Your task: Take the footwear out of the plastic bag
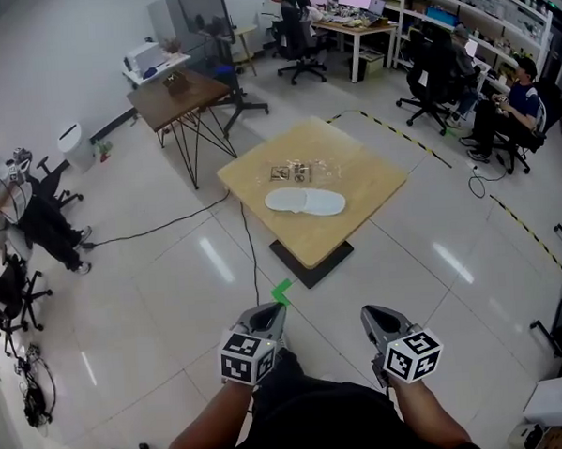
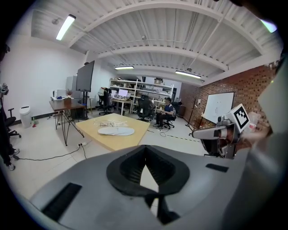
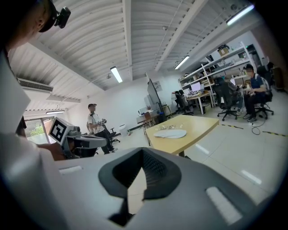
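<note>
On the table lie white slippers (flat).

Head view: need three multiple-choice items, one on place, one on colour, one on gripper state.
1. Where does the footwear lie?
A. On the floor
B. On the light wooden table
C. On a chair seat

2. What colour is the footwear?
A. Black
B. Red
C. White

3. How do the left gripper and right gripper stand?
A. Both shut, nothing held
B. Both wide open
C. Each clamped on a cable

Key:
1 B: it lies on the tabletop, near the clear plastic bag.
2 C: both pieces show white against the wood.
3 A: each gripper view shows the jaws together with nothing between them.
</note>
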